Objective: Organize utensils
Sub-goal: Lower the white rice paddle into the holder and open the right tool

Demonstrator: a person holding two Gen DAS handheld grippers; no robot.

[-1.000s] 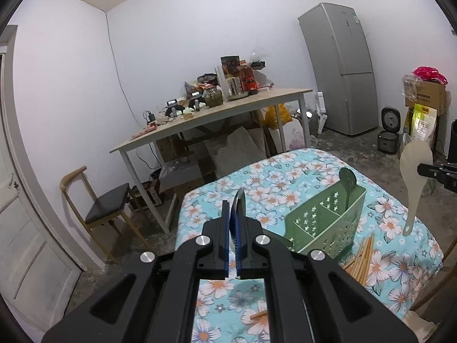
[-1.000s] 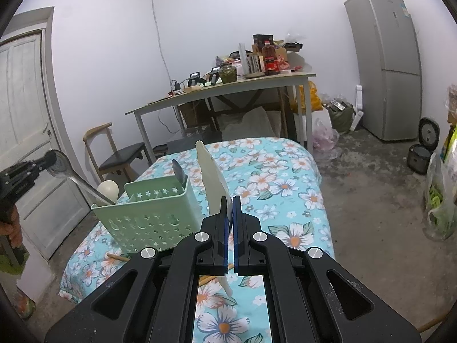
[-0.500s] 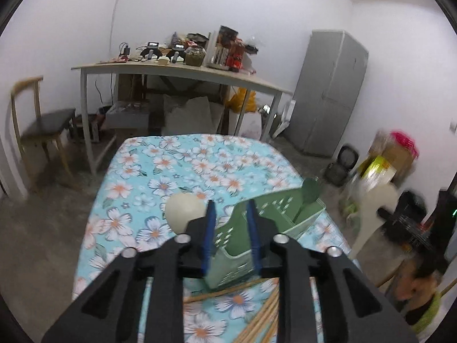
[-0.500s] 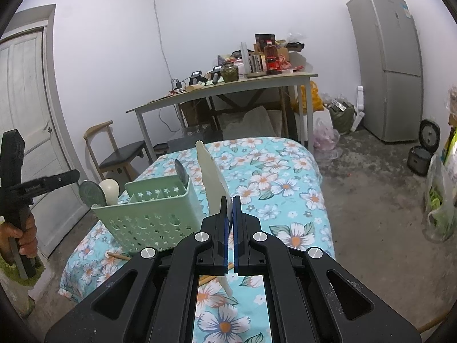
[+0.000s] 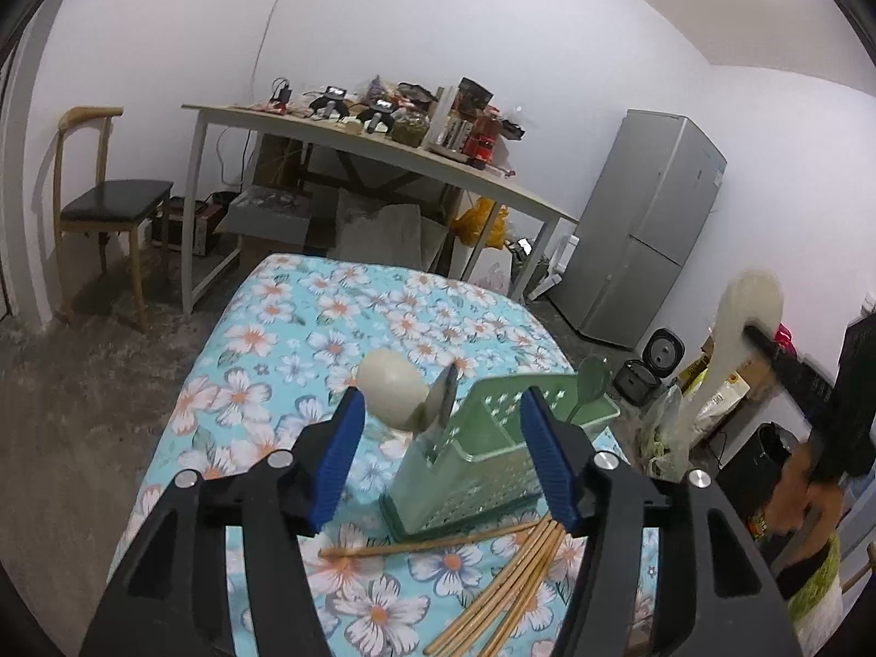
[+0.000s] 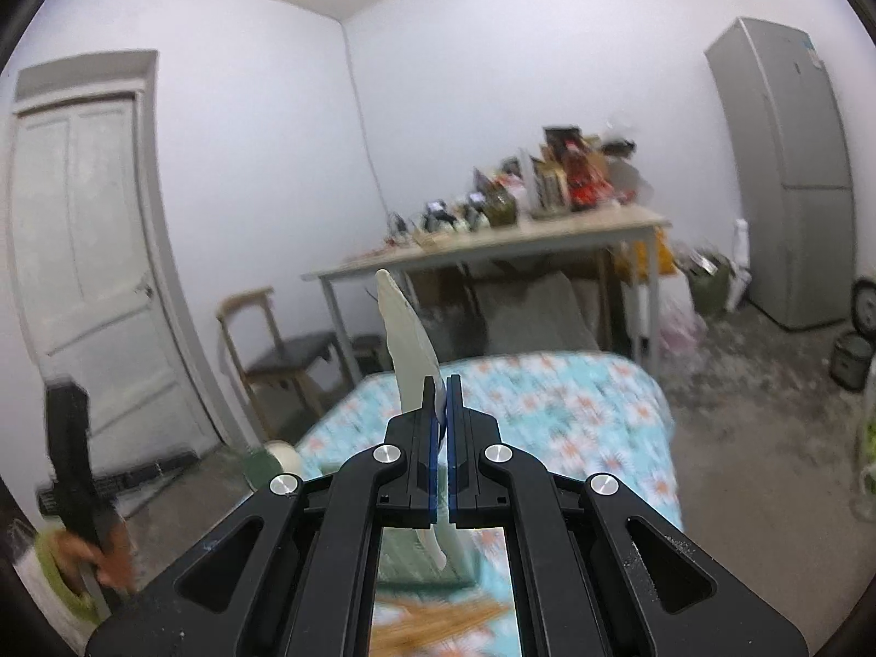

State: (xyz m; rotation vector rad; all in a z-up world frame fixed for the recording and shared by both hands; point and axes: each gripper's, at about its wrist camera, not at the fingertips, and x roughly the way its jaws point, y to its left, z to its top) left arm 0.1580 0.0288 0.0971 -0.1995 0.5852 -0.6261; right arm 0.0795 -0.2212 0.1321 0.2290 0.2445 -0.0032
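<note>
my right gripper [image 6: 442,402] clamps the rice paddle [image 6: 408,339]; left gripper [image 5: 441,449] spread empty; next i lower it into the caddy [image 5: 493,460].

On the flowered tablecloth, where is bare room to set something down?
The far half of the tablecloth, beyond the green caddy, is bare. It is crowded near the caddy, where chopsticks lie fanned beside it.

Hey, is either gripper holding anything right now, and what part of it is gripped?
The right gripper is shut on the white rice paddle, gripping its handle below the blade. The left gripper is open and holds nothing.
</note>
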